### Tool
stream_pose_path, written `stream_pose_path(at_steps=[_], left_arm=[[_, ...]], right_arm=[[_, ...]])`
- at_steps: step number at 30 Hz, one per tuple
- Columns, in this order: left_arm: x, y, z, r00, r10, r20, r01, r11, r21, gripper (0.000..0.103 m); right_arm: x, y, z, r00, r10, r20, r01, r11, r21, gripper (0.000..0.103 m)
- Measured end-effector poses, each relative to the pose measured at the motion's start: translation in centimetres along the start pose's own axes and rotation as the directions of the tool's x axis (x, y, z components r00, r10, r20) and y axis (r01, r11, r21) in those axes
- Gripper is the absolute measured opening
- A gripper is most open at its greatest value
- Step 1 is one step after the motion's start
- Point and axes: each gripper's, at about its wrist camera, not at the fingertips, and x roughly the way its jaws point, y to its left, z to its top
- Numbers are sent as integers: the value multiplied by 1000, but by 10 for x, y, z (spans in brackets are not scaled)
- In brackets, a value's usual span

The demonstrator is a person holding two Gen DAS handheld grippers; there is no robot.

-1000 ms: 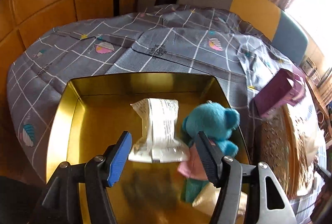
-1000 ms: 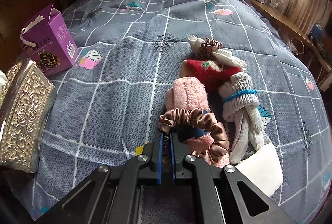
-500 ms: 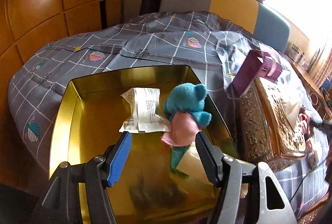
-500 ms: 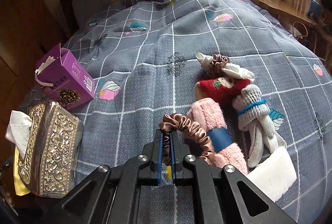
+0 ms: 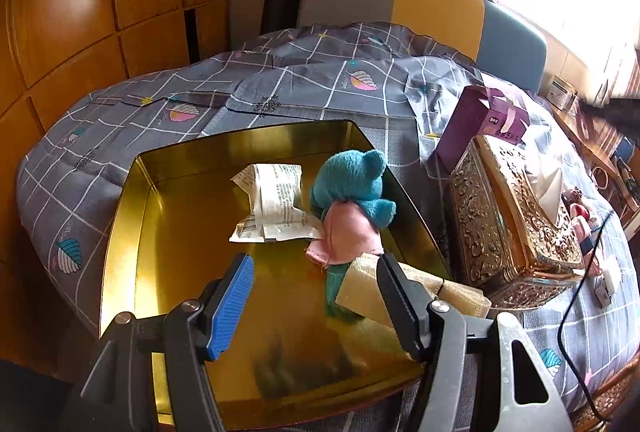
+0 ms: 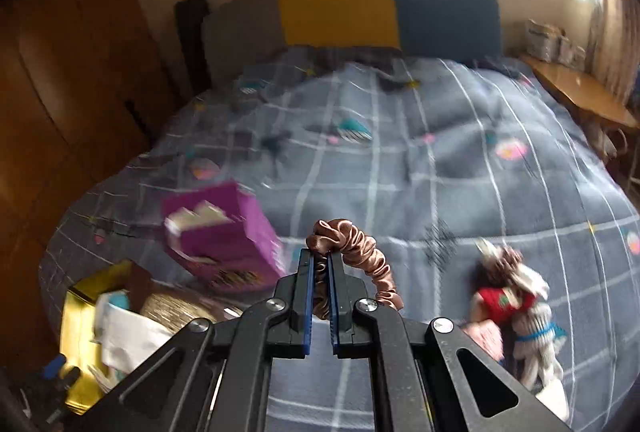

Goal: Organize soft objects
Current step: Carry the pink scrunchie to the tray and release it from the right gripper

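My right gripper [image 6: 319, 264] is shut on a brown satin scrunchie [image 6: 356, 252] and holds it in the air above the bed. A pile of soft things, a red sock [image 6: 502, 302] and white gloves [image 6: 536, 336], lies on the quilt at the lower right. My left gripper [image 5: 316, 280] is open and empty above the near part of a gold tin tray [image 5: 132, 232]. In the tray lie a teal plush bear in a pink dress [image 5: 348, 195], a white packet [image 5: 272, 203] and a beige pouch [image 5: 360, 296].
A purple carton [image 5: 480, 123] and an ornate gold tissue box [image 5: 508, 224] stand on the quilt right of the tray; both also show in the right wrist view, the carton [image 6: 224, 240] at the left. A padded headboard [image 6: 360, 7] is behind. A wooden wardrobe [image 5: 80, 11] stands at the left.
My right gripper has lifted the scrunchie off the pink roll and swung up and left, toward the carton and tray. My left gripper has pulled back from the tray and stayed open.
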Motion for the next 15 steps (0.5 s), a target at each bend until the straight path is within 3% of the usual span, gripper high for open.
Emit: stream_pose_path(at_steps=[6,10,15], left_arm=[[-1,3,-3,1000,7,8,-7,1000,1,65],[-2,9,-5,1000,12,9,-12,1000,-10,65],[-1,19,-8,1000,14,6,-14,999,-33,65]], right_arm=[[-16,91,10,986,163,33,-156,975,-158,6],[-15,146,-13,963,269,-20,-265,928,-263,6],[0,194,-50,934,336,-119,-357,876,-325,6]])
